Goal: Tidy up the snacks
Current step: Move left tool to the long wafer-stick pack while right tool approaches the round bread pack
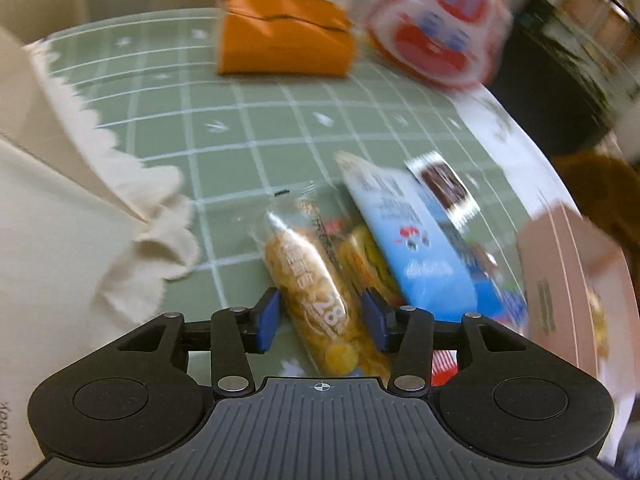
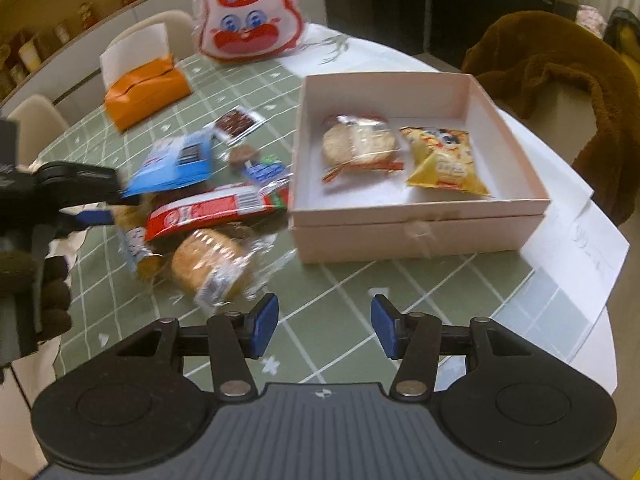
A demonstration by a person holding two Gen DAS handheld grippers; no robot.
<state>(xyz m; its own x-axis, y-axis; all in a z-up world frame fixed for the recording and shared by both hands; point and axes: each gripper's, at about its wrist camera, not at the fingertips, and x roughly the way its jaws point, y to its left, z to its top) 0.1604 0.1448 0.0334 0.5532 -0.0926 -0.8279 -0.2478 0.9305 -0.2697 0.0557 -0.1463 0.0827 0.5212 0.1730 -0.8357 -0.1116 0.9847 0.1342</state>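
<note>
The left gripper (image 1: 320,318) stands with its blue pads (image 1: 267,320) spread, straddling a clear-wrapped golden snack bar (image 1: 316,280) that lies on the green checked tablecloth (image 1: 224,128); there is a gap on each side, so the pads do not press it. The bar's wrapper carries the number "28" in white; its other characters are too blurred to read. Just right of the right pad lies a blue-and-white packet (image 1: 416,240), its print smeared by motion. Far ahead of the fingers sit an orange tissue box (image 1: 284,46) and a red-and-white cartoon-face bag (image 1: 440,28), both blurred.

The right gripper (image 2: 325,330) is released, with only bare cloth between its pads. Ahead and left of it lies a clear-wrapped round cake (image 2: 212,266), then a red wrapper (image 2: 212,214) whose lettering cannot be made out. Ahead and right stands a pink box (image 2: 420,232) holding a wrapped round cracker (image 2: 360,144) and a yellow chip bag (image 2: 444,160).
</note>
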